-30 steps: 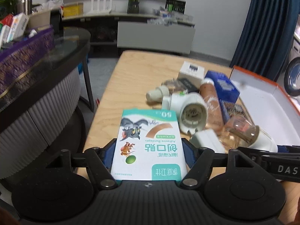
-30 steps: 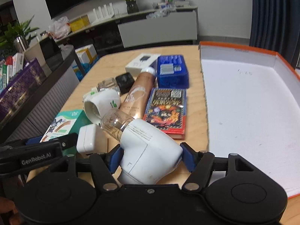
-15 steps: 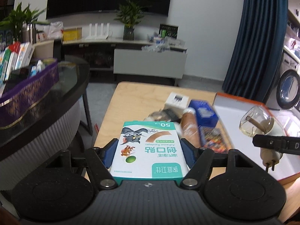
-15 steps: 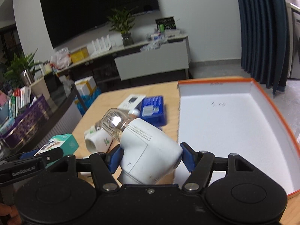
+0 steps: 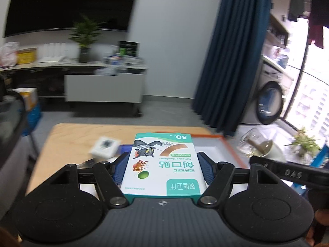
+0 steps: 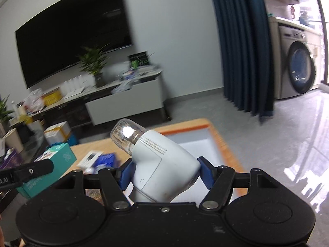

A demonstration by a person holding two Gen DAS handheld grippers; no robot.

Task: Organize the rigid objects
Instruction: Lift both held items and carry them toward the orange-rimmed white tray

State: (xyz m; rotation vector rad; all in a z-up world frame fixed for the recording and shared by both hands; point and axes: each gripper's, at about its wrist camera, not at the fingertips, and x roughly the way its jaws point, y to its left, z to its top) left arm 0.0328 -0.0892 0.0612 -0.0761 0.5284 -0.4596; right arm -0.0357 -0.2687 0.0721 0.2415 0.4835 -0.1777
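Surface: light wooden table [image 5: 67, 135], with an orange-rimmed white shallow box [image 6: 207, 139] at its right end.
Left gripper [image 5: 162, 165]: blue pads clamped on a teal-and-white cardboard box of adhesive bandages [image 5: 162, 164], held flat above the table.
Right gripper [image 6: 164, 171]: clamped on a white plastic plug-in night light with clear dome [image 6: 162, 164], above the box's near edge.
Table items: small white carton [image 5: 104, 147], blurred.

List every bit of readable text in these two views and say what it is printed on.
"50", "Adhesive Bandages", "创口贴", "家庭卫士": bandage box, seen upside down, clamped in the left gripper.
"DAS": black bar of the right gripper, at the right of the left view.
Small print on the box and the dark sign on the sideboard: too blurred.
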